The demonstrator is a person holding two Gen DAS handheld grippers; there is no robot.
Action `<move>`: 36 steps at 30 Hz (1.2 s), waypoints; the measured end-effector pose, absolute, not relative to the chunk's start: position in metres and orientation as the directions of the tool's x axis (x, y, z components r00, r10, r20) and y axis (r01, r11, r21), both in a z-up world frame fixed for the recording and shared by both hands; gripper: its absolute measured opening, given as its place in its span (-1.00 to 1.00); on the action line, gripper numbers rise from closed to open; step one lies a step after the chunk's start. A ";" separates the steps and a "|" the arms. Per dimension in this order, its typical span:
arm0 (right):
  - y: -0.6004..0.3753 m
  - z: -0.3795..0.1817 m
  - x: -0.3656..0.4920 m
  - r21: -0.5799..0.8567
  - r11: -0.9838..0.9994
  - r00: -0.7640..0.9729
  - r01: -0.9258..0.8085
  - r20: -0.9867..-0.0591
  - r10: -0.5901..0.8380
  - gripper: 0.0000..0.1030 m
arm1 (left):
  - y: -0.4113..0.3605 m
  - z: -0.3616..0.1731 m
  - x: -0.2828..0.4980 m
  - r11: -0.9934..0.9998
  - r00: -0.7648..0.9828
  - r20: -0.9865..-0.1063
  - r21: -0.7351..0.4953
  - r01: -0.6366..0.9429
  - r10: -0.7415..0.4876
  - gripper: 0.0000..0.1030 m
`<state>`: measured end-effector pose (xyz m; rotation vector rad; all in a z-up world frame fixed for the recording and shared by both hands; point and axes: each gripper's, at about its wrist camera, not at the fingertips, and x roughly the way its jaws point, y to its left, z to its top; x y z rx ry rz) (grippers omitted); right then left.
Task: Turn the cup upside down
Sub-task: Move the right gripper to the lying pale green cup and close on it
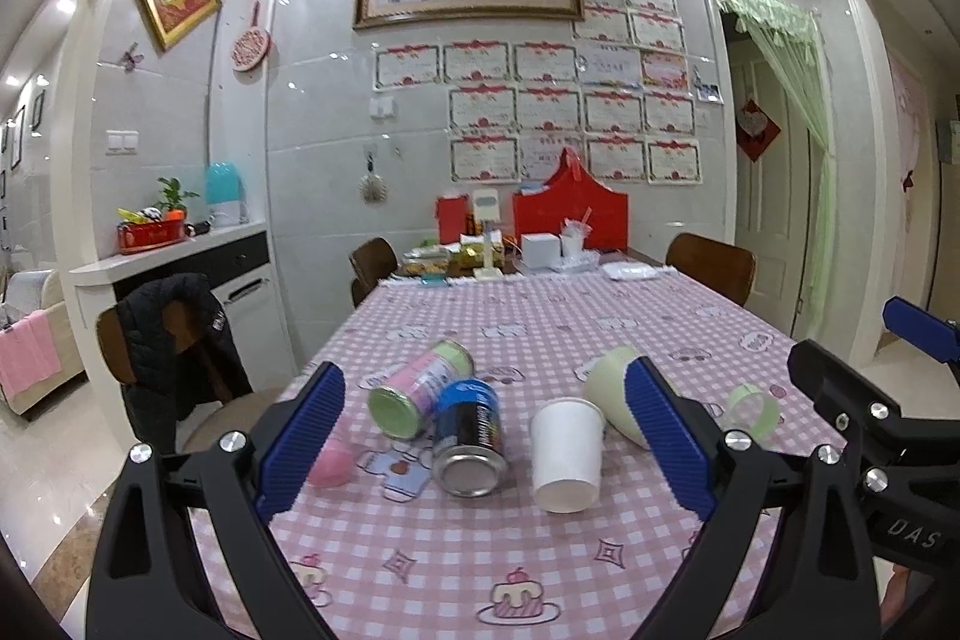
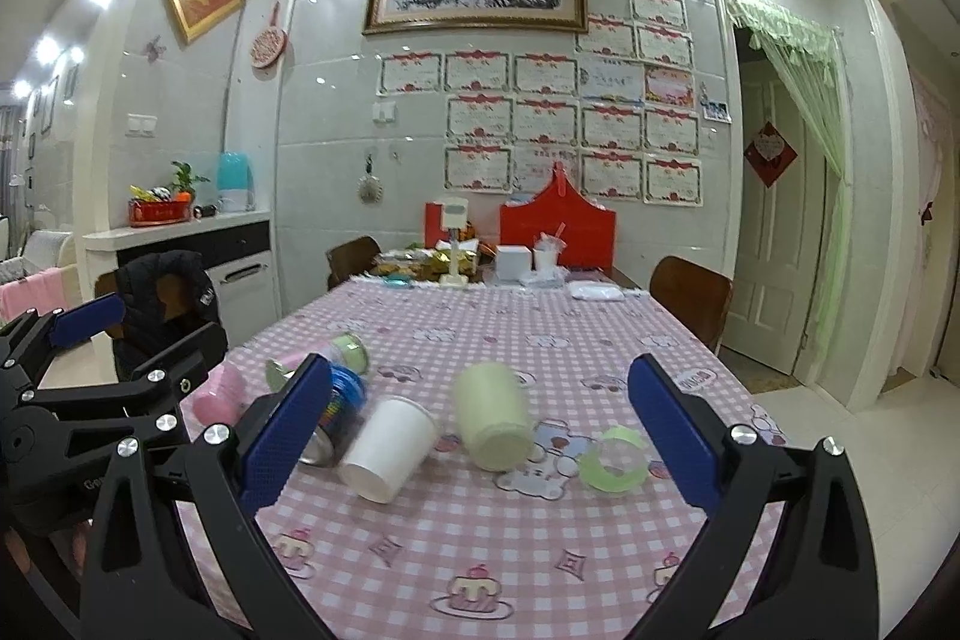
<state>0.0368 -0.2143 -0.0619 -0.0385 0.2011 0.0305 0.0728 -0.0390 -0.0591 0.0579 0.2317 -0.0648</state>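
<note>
A white paper cup (image 1: 566, 454) lies on its side on the pink checked tablecloth (image 1: 480, 550), base toward me; it also shows in the right wrist view (image 2: 390, 448). A pale green cup (image 1: 612, 397) lies on its side to its right, also seen in the right wrist view (image 2: 493, 415). My left gripper (image 1: 480, 454) is open and empty, hovering in front of the cups. My right gripper (image 2: 480, 442) is open and empty, hovering in front of the white and green cups. Its arm shows at the right edge of the left wrist view.
A blue can (image 1: 469, 439), a pink-and-green can (image 1: 420, 388) and a small pink cup (image 1: 333, 463) lie left of the white cup. A green tape ring (image 2: 612, 460) lies to the right. Boxes and clutter (image 1: 540, 232) fill the far end; chairs (image 1: 711, 265) flank the table.
</note>
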 end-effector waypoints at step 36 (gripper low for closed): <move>-0.349 -0.136 0.169 0.090 0.985 0.902 0.147 -0.420 -0.096 0.85 | -0.206 -0.149 0.280 0.985 0.811 -0.573 0.029 0.168 -0.121 0.80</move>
